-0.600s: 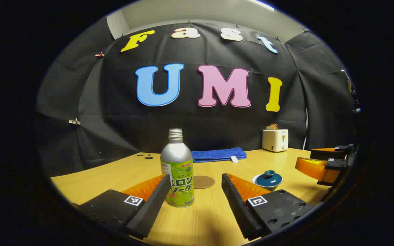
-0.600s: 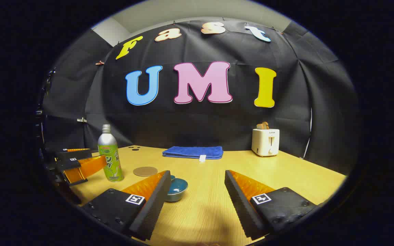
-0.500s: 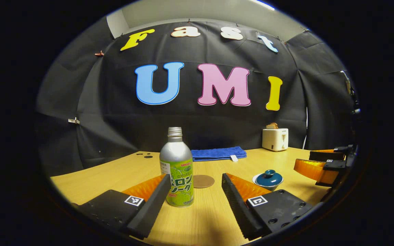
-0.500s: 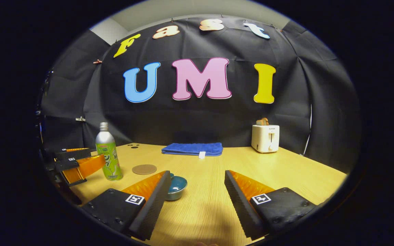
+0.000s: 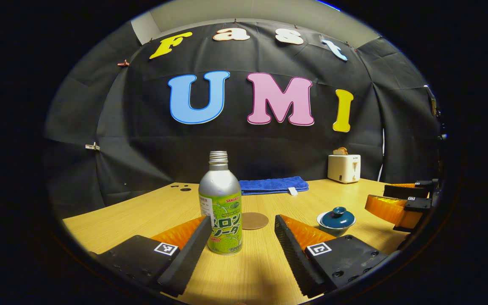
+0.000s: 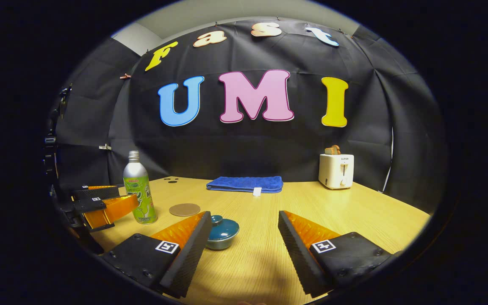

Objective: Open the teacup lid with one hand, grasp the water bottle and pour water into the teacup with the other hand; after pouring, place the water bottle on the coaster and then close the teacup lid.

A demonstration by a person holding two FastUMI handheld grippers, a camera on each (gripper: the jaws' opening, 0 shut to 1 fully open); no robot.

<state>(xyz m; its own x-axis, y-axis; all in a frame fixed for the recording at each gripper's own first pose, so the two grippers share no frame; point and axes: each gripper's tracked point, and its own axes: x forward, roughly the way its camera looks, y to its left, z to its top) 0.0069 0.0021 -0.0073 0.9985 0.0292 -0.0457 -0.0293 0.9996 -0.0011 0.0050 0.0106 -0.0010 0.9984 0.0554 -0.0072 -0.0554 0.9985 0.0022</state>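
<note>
A silver bottle with a green label (image 5: 220, 207) stands upright and uncapped on the wooden table (image 5: 134, 216), just ahead of my open left gripper (image 5: 242, 241) and close to its left finger. Behind the bottle lies a round brown coaster (image 5: 254, 220). To the right sits a teal teacup with its lid on (image 5: 336, 220). In the right gripper view the teacup (image 6: 223, 231) sits just ahead of my open right gripper (image 6: 242, 248), partly behind its left finger; the bottle (image 6: 139, 190) and the coaster (image 6: 184, 209) stand to the left, with the left gripper (image 6: 100, 203) beside the bottle.
A folded blue towel (image 6: 246, 184) lies at the back of the table near the black cloth wall. A white toaster (image 6: 336, 170) holding a slice of bread stands at the back right. The right gripper (image 5: 400, 201) shows at the right edge of the left gripper view.
Both views have shifted slightly: the teacup now shows more fully past the right gripper's left finger, and the bottle sits a little higher and nearer in the left gripper view. Both grippers stay open.
</note>
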